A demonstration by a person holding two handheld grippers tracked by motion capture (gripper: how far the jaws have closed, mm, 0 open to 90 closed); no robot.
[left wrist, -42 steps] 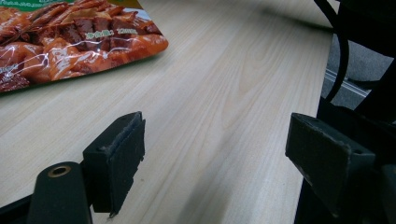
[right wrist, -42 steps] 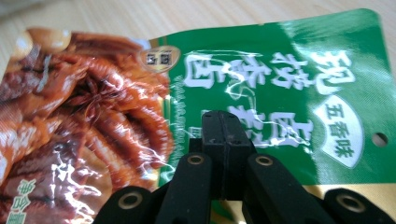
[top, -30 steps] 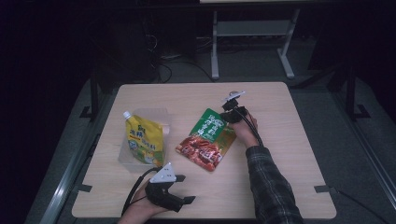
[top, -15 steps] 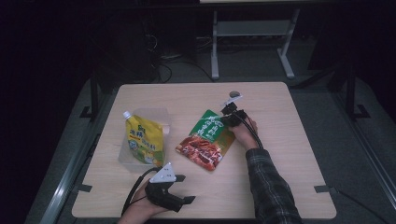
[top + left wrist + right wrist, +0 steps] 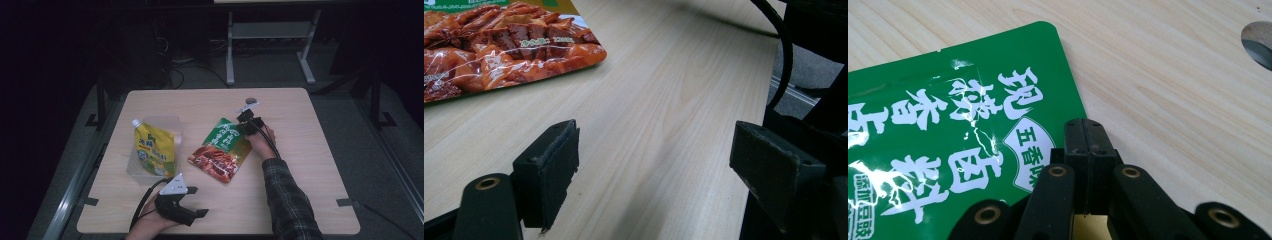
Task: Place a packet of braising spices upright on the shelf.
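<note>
— The right hand-held gripper (image 5: pixel 1087 131): jaws pressed flat together, their tips over the right edge of the green-and-red snack pouch (image 5: pixel 220 149). Is any film caught between them?

— Can't tell from here. The pouch lies flat at mid-frame on the worktop (image 5: pixel 300 165). It looks light, floppy and glossy, so slippery; I'd pinch the sealed rim, not the filled belly.

— And the left hand-held gripper (image 5: pixel 654 165)?

— Jaws wide apart, empty, low at the bottom left, near the yellow spouted pouch (image 5: pixel 152 148).

— Any change from a second ago?

— The right gripper has edged a little toward the bottom of the frame along the pouch's edge; the pouch itself hasn't shifted, and the left hasn't moved.
</note>
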